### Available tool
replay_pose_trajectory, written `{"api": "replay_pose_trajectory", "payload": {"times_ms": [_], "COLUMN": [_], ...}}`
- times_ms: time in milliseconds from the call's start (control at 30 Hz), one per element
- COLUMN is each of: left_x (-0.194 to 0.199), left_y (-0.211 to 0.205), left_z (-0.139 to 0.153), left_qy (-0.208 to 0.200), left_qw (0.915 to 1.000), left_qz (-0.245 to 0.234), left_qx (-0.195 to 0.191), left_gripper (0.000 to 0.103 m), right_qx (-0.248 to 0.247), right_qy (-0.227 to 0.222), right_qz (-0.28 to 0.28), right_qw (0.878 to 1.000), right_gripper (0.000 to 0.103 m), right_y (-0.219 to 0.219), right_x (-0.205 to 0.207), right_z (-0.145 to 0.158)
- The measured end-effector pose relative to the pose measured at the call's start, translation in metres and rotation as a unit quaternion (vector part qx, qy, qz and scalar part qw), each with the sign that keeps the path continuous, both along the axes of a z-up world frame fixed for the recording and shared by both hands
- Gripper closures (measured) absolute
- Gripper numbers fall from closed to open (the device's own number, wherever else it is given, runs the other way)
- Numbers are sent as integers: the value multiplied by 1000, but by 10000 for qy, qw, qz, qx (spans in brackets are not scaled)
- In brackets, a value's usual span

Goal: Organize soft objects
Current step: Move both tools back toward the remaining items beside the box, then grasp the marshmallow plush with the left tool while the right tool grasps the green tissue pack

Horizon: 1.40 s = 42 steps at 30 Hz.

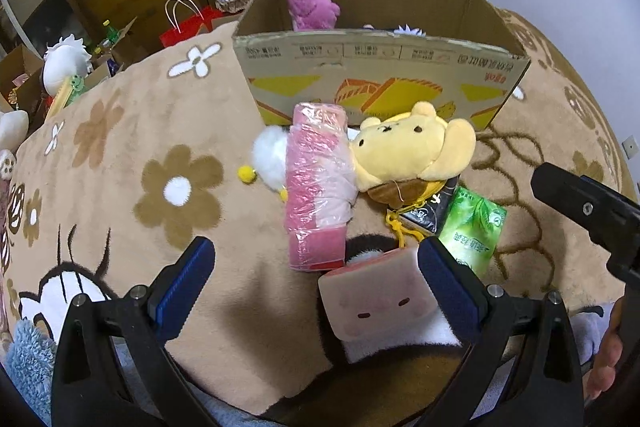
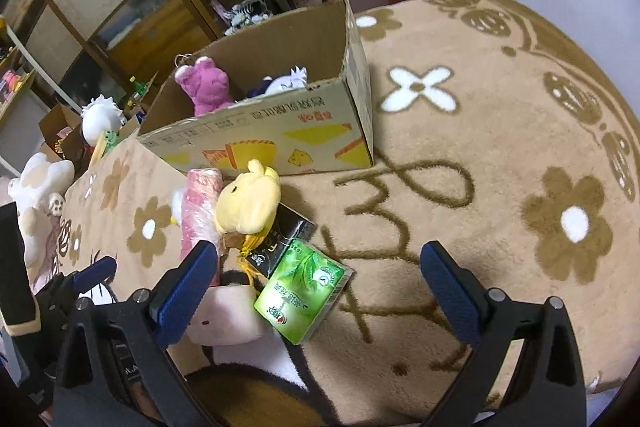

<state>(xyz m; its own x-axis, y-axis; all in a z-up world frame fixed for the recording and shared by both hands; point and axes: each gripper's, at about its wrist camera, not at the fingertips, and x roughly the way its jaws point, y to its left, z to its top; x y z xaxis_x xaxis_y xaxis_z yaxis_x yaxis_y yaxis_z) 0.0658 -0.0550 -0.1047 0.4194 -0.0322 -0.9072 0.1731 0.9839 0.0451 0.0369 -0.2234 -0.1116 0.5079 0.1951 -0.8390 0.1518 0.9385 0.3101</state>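
Pink square plush (image 1: 376, 303) lies just inside the wide-open, empty left gripper (image 1: 316, 275), nearer than the right gripper (image 2: 320, 287), also open and empty

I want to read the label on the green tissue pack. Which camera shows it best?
The right wrist view: the green tissue pack lies whole and close, its printed face up. The left wrist view shows it smaller, its near end hidden behind a claw finger.

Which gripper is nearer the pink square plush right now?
Left. The left gripper is open with the pink square plush lying between its fingers, against the right one. The right gripper is open too, with the plush just outside its left finger.
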Motion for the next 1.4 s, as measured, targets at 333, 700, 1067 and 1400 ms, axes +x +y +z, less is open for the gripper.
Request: {"api": "replay_pose_trajectory", "payload": {"times_ms": [333,700,1067,1400], "left_x": [15,19,21,21], "left_y": [-5,-15,-23,-23], "left_z": [-19,-41,-59,-69], "left_qy": [281,687,1129,1459], "left_qw": [9996,9976,9934,9889], "left_qz": [43,-94,-149,-129], "left_qx": [29,-7,-95,-240], "left_gripper": [2,2,2,2], "right_qx": [30,58,255,245], "right_qy": [266,691,1141,1474], "right_qz": [69,171,248,477], "right_qw": [9996,9974,9928,9876], "right_gripper": [0,0,0,13], "right_y": [2,9,13,27], "right_x": [15,26,29,32], "right_z": [-17,-41,-66,-83]}}
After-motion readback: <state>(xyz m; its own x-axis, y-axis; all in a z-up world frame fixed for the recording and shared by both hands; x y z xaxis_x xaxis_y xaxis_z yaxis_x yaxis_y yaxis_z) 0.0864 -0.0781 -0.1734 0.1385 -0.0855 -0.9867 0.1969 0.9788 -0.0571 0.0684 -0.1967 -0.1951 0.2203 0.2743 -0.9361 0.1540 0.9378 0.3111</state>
